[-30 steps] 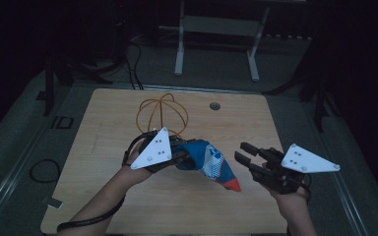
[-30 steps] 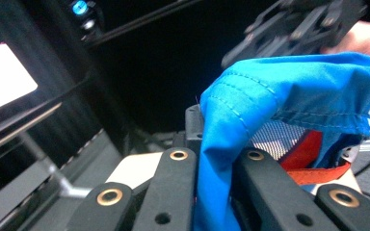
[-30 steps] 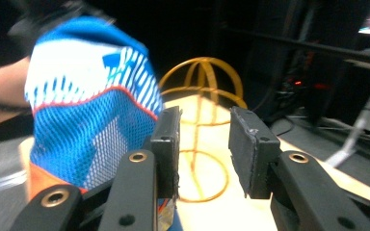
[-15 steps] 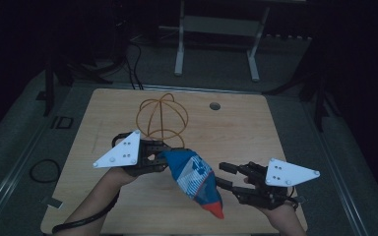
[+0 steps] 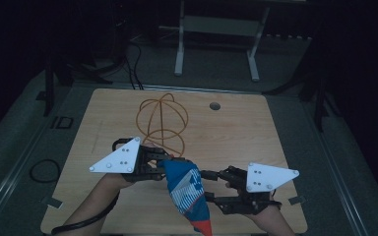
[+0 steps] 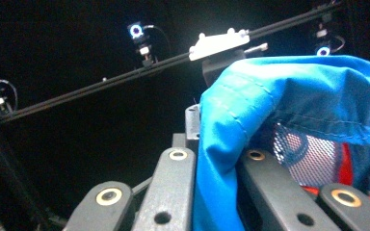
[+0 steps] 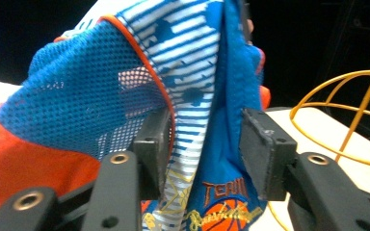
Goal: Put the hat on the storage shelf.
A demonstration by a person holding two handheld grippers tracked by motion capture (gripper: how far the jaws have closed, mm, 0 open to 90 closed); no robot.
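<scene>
A blue garment (image 5: pixel 187 189) with white stripes, mesh lining and orange trim hangs over the table's near edge. My left gripper (image 5: pixel 163 164) is shut on its upper blue hem; in the left gripper view the hem (image 6: pixel 294 91) is pinched between the black jaws (image 6: pixel 217 163). My right gripper (image 5: pixel 207 185) comes in from the right at the garment's middle. In the right gripper view its jaws (image 7: pixel 204 139) stand apart, open, with the striped fabric (image 7: pixel 192 72) hanging between the pads, and a basketball print shows lower down.
An orange wire basket (image 5: pixel 160 123) lies on the wooden table (image 5: pixel 256 132) just beyond the left gripper, and its rim shows again (image 7: pixel 351 110) at the right. A round hole (image 5: pixel 215 105) sits near the table's far edge. Dark floor and a metal stand lie beyond.
Both grippers have come nearer to the table's front edge. The garment now hangs lower and more upright. The right gripper has moved left until its jaws straddle the fabric.
</scene>
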